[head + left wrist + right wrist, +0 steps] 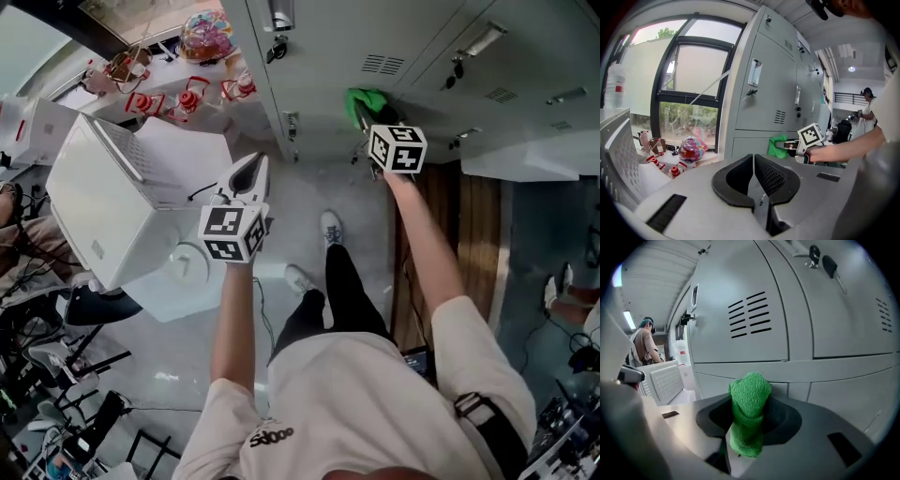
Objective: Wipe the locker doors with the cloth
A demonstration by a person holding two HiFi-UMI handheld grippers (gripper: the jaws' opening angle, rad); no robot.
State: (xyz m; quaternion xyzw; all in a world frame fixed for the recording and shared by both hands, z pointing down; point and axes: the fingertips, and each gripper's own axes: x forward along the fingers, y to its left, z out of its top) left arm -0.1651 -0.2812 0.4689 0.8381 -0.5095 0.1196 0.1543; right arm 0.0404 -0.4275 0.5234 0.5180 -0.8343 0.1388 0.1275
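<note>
A green cloth [749, 413] is clamped in my right gripper [749, 401], bunched and sticking up between the jaws. It sits close against the grey locker doors [754, 315], near a vented door panel; contact cannot be told. From the head view the green cloth [368, 101] meets the locker doors [375, 47] just beyond my right gripper [367, 114]. My left gripper [753, 176] is shut with nothing in it and hangs away from the lockers; in the head view the left gripper [251, 173] hovers over the white table.
A white perforated crate [112, 202] sits on a white table [192, 141] at the left. Red toys and a colourful ball [206, 36] lie by the window. Keys hang from locks [825, 261] on the doors. A person [643, 345] stands far off.
</note>
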